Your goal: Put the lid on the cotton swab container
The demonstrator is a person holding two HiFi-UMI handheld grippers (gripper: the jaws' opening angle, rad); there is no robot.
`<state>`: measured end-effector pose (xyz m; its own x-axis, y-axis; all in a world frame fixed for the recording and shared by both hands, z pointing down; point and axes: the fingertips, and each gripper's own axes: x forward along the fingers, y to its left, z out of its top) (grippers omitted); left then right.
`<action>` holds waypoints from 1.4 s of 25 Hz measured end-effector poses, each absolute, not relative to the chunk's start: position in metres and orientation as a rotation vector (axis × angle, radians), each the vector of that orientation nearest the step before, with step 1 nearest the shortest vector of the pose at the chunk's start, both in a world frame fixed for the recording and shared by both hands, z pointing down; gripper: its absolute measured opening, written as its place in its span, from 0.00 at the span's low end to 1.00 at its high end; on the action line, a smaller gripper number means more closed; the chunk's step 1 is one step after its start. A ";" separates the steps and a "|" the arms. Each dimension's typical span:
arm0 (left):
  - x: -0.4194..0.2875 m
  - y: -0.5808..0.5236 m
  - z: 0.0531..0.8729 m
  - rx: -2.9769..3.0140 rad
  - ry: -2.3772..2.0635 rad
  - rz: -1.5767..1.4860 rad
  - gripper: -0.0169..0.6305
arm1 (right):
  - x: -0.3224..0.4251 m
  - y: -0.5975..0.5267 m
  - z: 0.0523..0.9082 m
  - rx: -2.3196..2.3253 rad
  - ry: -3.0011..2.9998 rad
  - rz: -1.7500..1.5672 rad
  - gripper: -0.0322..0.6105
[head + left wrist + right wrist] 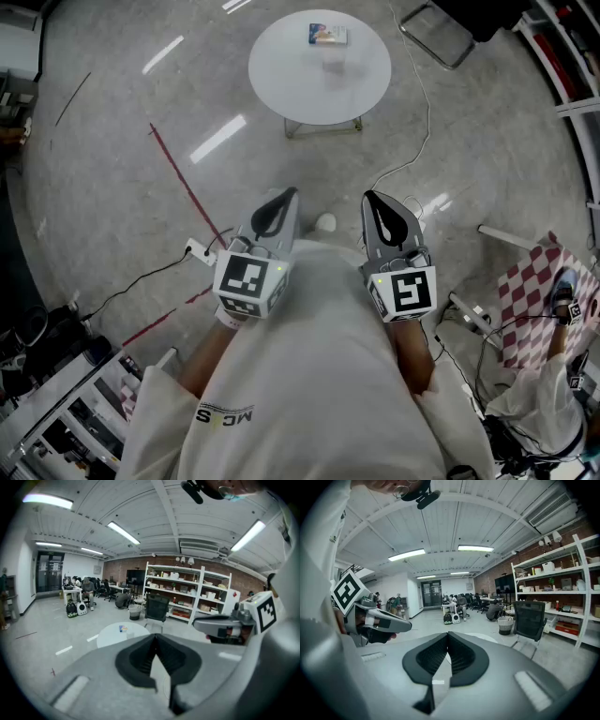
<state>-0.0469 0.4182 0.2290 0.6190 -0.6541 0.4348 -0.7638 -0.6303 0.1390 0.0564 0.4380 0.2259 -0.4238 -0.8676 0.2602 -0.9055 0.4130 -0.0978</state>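
1. The likely cotton swab container (pixel 334 62), a small clear item, stood on the round white table (pixel 281 89). It sat just beside a blue-and-white box (pixel 327 34), on the person's side of it.
2. No lid could be made out on or near the container. At this range it was too small to tell whether it was open or capped, or how its long axis lay.
3. The table stood well apart from both tools, straight ahead across open floor (pixel 141 169), so nothing was within reach.
4. The left gripper (pixel 284 199) was held close to the body, pointing toward the table. Its jaws met at the tips with nothing between them.
5. The right gripper (pixel 373 201) was held level with the left, parallel and near it. Its jaws were likewise closed at the tips and empty.
6. The container lay roughly on the line midway between the two grippers. In my judgement neither was clearly the nearer.
7. The coming move appeared to call for an approach to the table before any grasp.
8. The right gripper view showed only the table's edge beyond its jaws, and the container could not be seen there.
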 end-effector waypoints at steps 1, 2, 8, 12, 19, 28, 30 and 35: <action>-0.046 0.419 0.229 2.536 -1.142 0.498 0.03 | 0.056 0.438 0.225 1.583 -2.494 0.334 0.05; -0.046 0.420 0.229 2.536 -1.139 0.497 0.03 | 0.056 0.439 0.225 1.585 -2.494 0.333 0.05; -0.038 0.425 0.227 2.555 -1.118 0.505 0.03 | 0.061 0.443 0.222 1.622 -2.508 0.372 0.05; -0.033 0.428 0.225 2.557 -1.120 0.509 0.03 | 0.069 0.449 0.222 1.643 -2.513 0.396 0.05; -0.037 0.406 0.234 2.538 -1.092 0.544 0.03 | 0.072 0.429 0.231 1.659 -2.492 0.444 0.05; -0.016 0.302 0.267 2.511 -1.001 0.575 0.03 | 0.092 0.330 0.251 1.681 -2.427 0.500 0.05; -0.015 0.265 0.270 2.503 -0.991 0.569 0.03 | 0.092 0.298 0.254 1.671 -2.410 0.513 0.05; -0.034 0.163 0.270 2.479 -0.974 0.543 0.03 | 0.076 0.203 0.253 1.643 -2.366 0.525 0.05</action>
